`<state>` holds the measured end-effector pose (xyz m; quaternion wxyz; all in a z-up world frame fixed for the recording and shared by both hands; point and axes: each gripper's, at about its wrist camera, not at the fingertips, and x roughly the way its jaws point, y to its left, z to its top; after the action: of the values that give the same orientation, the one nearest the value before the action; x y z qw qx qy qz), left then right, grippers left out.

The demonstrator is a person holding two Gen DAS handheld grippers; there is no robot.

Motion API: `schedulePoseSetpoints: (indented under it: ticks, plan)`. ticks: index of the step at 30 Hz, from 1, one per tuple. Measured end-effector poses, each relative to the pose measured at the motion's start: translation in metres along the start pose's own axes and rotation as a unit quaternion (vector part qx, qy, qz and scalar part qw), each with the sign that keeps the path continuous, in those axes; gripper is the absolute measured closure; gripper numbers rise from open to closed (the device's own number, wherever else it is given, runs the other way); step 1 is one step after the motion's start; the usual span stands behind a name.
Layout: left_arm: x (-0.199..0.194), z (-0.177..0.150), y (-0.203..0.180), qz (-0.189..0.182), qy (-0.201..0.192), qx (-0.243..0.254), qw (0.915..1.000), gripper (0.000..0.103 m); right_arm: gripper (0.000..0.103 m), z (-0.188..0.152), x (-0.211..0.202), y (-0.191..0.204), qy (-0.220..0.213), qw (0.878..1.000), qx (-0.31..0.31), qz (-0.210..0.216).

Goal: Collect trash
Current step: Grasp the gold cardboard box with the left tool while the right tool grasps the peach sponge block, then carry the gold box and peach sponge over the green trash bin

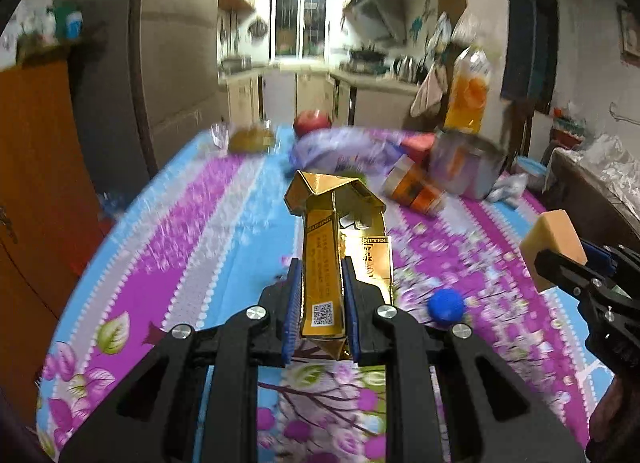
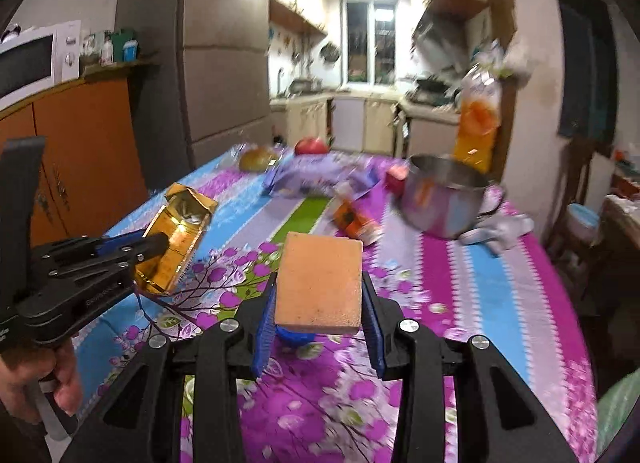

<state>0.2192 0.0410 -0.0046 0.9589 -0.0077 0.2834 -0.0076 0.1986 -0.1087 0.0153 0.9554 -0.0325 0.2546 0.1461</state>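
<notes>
My left gripper (image 1: 320, 269) is shut on a crumpled gold carton (image 1: 340, 203), which it holds above the flowered tablecloth (image 1: 192, 247). In the right wrist view that carton (image 2: 180, 231) hangs at the left in the left gripper (image 2: 158, 247), with a hand below it. My right gripper (image 2: 320, 283) is shut on an orange sponge block (image 2: 320, 259), both pads against its sides; it shows at the right edge of the left wrist view as sponge block (image 1: 554, 241). A blue bottle cap (image 1: 446, 307) lies on the cloth between the two grippers.
At the far end of the table stand a steel pot (image 2: 444, 199) and an orange juice bottle (image 2: 478, 123). A tipped orange jar (image 2: 356, 219), a purple bag (image 2: 320, 175), a red apple (image 2: 312, 146) and a crumpled white wad (image 2: 500, 227) also lie there. An orange cabinet (image 2: 80, 151) stands left.
</notes>
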Motion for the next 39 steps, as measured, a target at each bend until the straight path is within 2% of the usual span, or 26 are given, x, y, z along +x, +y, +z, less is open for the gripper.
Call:
schedulePoseSetpoints:
  ticks: [5, 13, 24, 31, 39]
  plan:
    - [-0.034, 0.003, -0.041, -0.007, -0.035, 0.026, 0.999, 0.085, 0.064, -0.006, -0.046, -0.017, -0.031, 0.999, 0.009, -0.03]
    - [-0.051, 0.002, -0.094, -0.044, -0.04, 0.05, 0.997, 0.085, 0.064, -0.013, -0.096, -0.053, -0.044, 0.997, 0.026, -0.065]
    - [-0.064, 0.003, -0.158, -0.084, -0.048, 0.078, 0.9923, 0.085, 0.064, -0.027, -0.157, -0.122, -0.051, 0.99, 0.057, -0.12]
    - [-0.068, 0.003, -0.219, -0.133, -0.045, 0.105, 0.9845, 0.085, 0.064, -0.044, -0.201, -0.183, -0.05, 0.982, 0.087, -0.162]
    - [-0.072, -0.002, -0.297, -0.195, -0.034, 0.138, 0.9705, 0.085, 0.064, -0.073, -0.241, -0.257, -0.033, 0.969, 0.124, -0.21]
